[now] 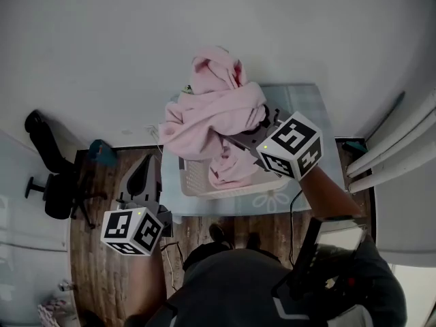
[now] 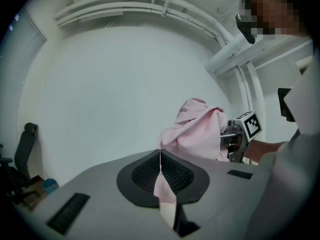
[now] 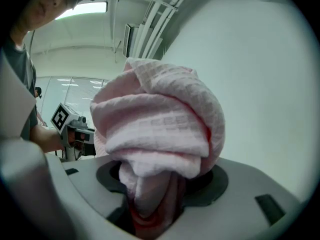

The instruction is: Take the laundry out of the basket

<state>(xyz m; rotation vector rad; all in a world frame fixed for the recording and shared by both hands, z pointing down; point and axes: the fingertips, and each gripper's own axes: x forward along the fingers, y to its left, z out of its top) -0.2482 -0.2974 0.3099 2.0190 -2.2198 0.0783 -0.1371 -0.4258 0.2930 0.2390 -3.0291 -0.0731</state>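
Note:
A big pink waffle-weave cloth (image 1: pixel 214 114) hangs bunched above the white laundry basket (image 1: pixel 204 186), its lower end still trailing into the basket. My right gripper (image 1: pixel 238 142) is at the cloth's right side, shut on a thick wad of it. That wad fills the right gripper view, where the pink cloth (image 3: pixel 160 129) bulges over the jaws of the right gripper (image 3: pixel 160 189). My left gripper (image 1: pixel 144 174) is low at the left, apart from the basket and the cloth. In its own view the left gripper (image 2: pixel 160 153) has its jaws together with nothing held, and the pink cloth (image 2: pixel 197 134) hangs ahead.
The basket stands on a glass table (image 1: pixel 310 107) against a white wall. A black office chair (image 1: pixel 54 182) and a small blue object (image 1: pixel 101 152) are on the wooden floor at the left. White pipes (image 1: pixel 395 148) run along the right. The person's feet (image 1: pixel 235 237) are just before the table.

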